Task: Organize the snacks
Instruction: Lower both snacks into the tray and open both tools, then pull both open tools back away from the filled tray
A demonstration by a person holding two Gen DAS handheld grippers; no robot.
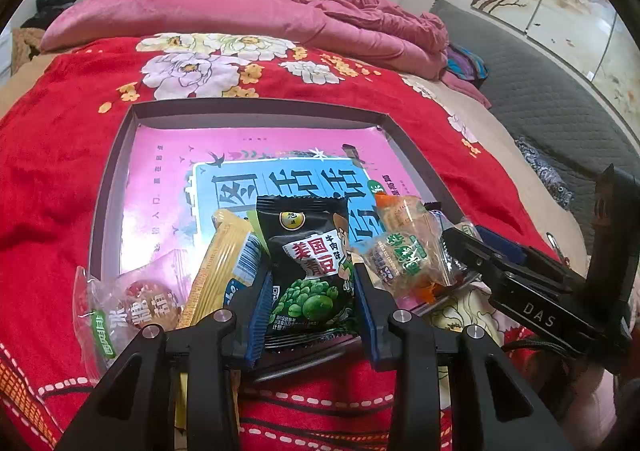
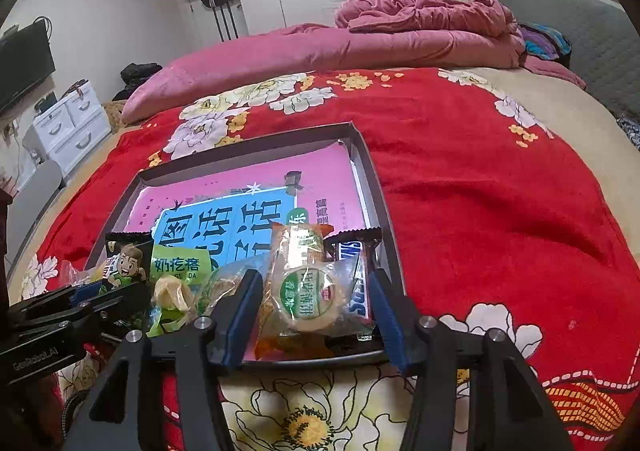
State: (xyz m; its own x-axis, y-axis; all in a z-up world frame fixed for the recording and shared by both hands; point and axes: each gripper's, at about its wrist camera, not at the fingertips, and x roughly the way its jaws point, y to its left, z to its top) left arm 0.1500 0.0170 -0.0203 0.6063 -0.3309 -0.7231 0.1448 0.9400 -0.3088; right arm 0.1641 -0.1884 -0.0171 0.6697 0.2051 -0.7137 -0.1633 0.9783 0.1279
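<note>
Left gripper [image 1: 312, 299] pinches a black pea bag [image 1: 314, 271] w/ Chinese writing, at the tray's [image 2: 384, 211] near edge. Right gripper [image 2: 316, 307], tilted down, jaws apart around a clear cookie pack [image 2: 310, 299], not squeezing; "SNICKERS" bar [image 2: 356, 279] beside it.

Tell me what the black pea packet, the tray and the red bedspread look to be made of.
Black pea packet: glossy printed plastic film, judging by its sheen and crimped, serrated top edge.
Tray: probably stiff cardboard with a matte grey finish; thin, straight walls and sharp corners.
Red bedspread: soft, fuzzy fleece-like fabric with a printed flower pattern.
</note>
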